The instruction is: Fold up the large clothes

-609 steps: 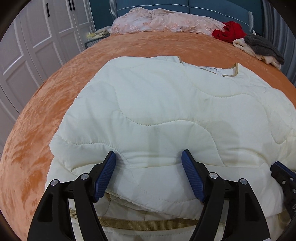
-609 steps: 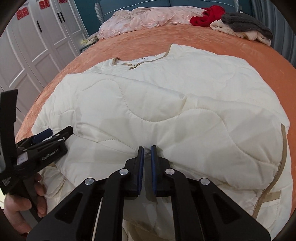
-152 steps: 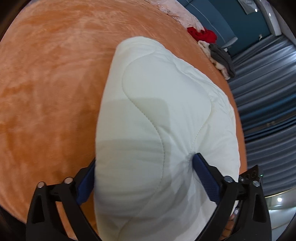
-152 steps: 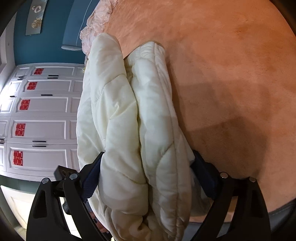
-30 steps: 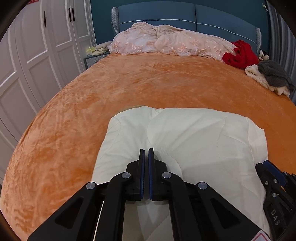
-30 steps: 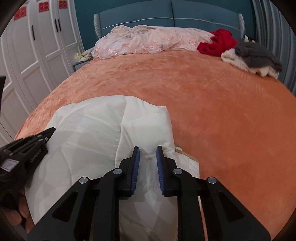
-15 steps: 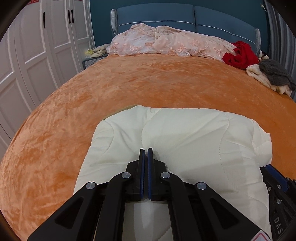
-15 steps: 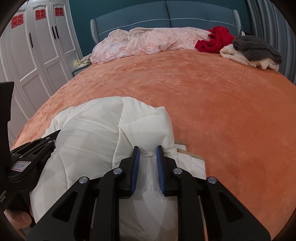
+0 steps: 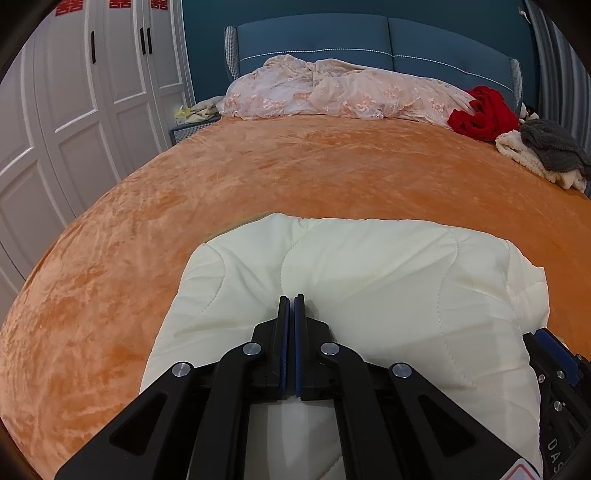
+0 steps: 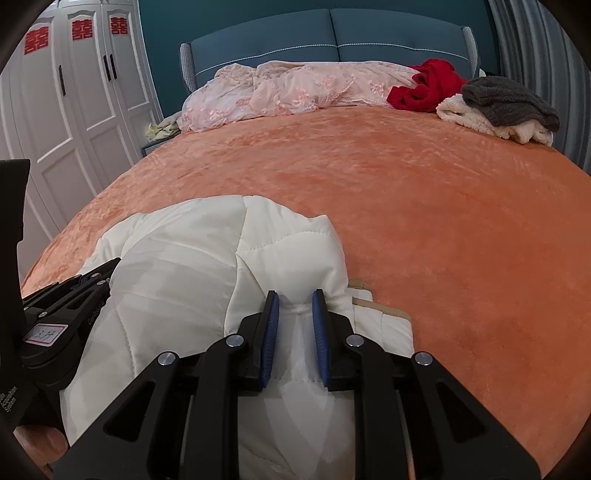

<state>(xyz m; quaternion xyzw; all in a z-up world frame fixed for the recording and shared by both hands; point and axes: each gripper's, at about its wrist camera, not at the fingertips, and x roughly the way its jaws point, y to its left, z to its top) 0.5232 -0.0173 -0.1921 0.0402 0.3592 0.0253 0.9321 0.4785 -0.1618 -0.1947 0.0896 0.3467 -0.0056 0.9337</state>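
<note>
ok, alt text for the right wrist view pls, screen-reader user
The right gripper pinches a bunch of a folded cream quilted garment lying on an orange bedspread. The left gripper reaches in from the left edge; a pink quilt and loose clothes lie by the blue headboard.

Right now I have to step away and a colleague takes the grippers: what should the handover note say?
Left gripper: shut, pinching the cream quilted jacket near its front edge.
Right gripper: narrow grip, a bunch of the jacket pinched between its pads.
The jacket lies as a folded bundle on the orange bedspread, near the foot of the bed.
Done: folded down compact.
Left: release both grips, tidy the tan-trimmed edge sticking out at the right.
</note>
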